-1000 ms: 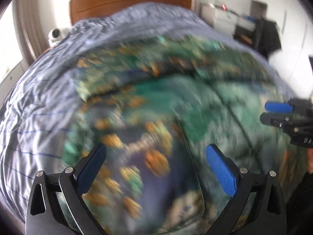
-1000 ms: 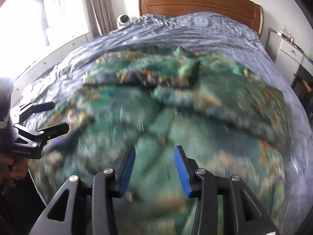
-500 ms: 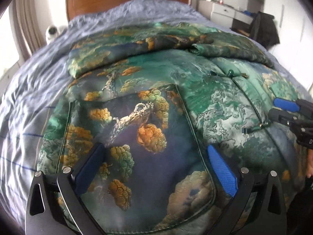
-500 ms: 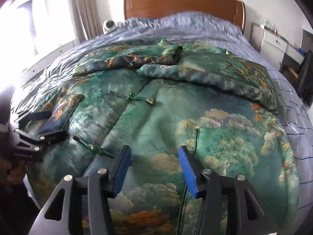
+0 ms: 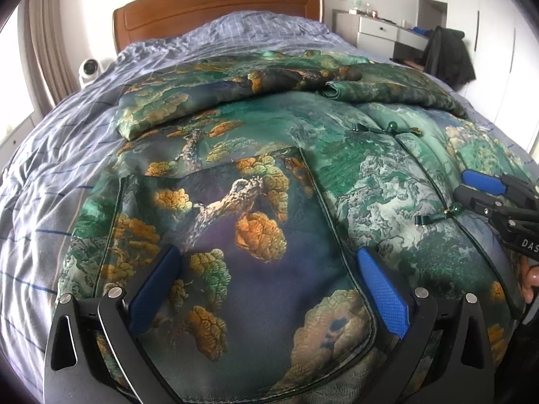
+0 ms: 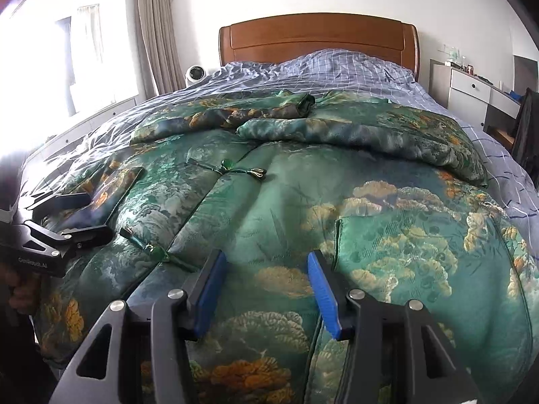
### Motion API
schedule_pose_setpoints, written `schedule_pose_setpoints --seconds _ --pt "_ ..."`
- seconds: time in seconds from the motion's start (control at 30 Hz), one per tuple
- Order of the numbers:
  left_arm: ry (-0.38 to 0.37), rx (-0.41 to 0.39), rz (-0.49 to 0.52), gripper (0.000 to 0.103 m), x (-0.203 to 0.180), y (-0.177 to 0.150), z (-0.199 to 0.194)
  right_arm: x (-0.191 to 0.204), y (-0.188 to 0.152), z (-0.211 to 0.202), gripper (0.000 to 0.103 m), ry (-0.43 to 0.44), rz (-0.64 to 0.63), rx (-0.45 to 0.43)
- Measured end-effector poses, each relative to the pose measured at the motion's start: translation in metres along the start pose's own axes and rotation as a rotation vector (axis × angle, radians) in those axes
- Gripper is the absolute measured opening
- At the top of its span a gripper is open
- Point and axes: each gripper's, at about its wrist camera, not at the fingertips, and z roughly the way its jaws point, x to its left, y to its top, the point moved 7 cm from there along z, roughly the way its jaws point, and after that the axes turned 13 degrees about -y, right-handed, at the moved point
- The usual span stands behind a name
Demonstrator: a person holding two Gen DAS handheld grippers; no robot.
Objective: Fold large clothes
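A large green padded jacket (image 5: 370, 185) printed with pines and clouds lies front up on the bed, its two sleeves (image 6: 337, 131) folded across the chest. My left gripper (image 5: 267, 252) hovers wide open over the dark patch pocket (image 5: 235, 235) near the hem, with only flat cloth below the pads. It also shows at the left of the right wrist view, left gripper (image 6: 84, 215). My right gripper (image 6: 266, 256) stands partly open above the other front panel, beside that side's pocket edge (image 6: 337, 235), gripping nothing. The right gripper (image 5: 466, 184) enters the left wrist view from the right.
The bed carries a blue checked cover (image 5: 50, 168) under a wooden headboard (image 5: 219, 3). A white round device (image 5: 89, 69) sits at the far left corner. White drawers (image 5: 380, 32) and a dark garment on a chair (image 5: 448, 57) stand right; window and curtain (image 6: 155, 27) left.
Both grippers have come down closer to the jacket's lower part and the blur has settled. The right gripper's jaws stand a little wider than a second ago.
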Motion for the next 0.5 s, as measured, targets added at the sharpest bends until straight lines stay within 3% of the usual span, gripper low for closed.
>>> schedule_pose_setpoints --seconds 0.5 --pt "0.007 -0.008 0.01 0.103 -0.0001 -0.0011 -0.0009 -0.0001 -0.0001 0.0004 0.052 0.001 0.002 -0.001"
